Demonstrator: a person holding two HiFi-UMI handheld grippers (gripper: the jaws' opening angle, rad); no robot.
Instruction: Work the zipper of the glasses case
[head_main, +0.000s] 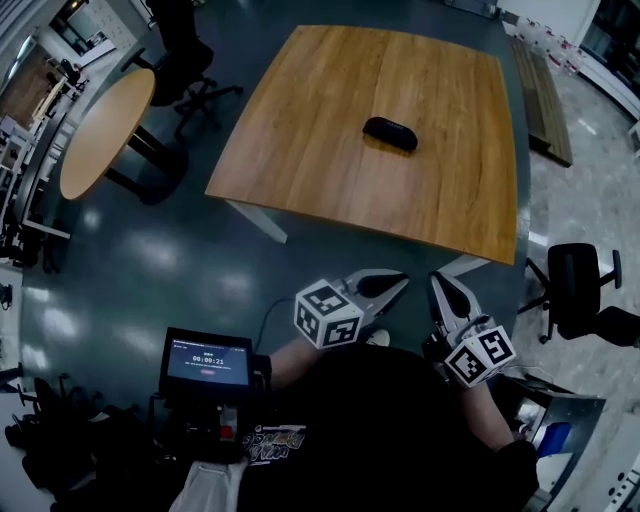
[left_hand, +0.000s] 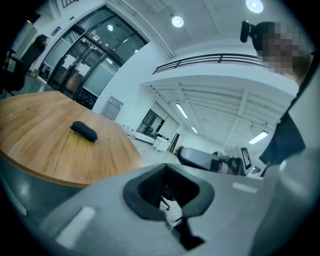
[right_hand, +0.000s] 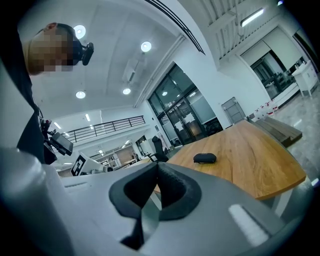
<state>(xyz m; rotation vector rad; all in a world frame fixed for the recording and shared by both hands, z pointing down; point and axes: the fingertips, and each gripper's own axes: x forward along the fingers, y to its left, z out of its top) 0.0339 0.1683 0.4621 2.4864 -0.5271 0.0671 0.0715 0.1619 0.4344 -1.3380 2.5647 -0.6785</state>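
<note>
A: Closest in, left to right?
B: Small screen (head_main: 207, 362) at the person's chest, then left gripper (head_main: 393, 286) – jaws together, nothing between. Right gripper (head_main: 446, 292) – same, closed and empty.
A: Glasses case (head_main: 390, 132)?
B: Black, lying on the wooden table (head_main: 320, 170), well apart from both grippers, untouched.
</note>
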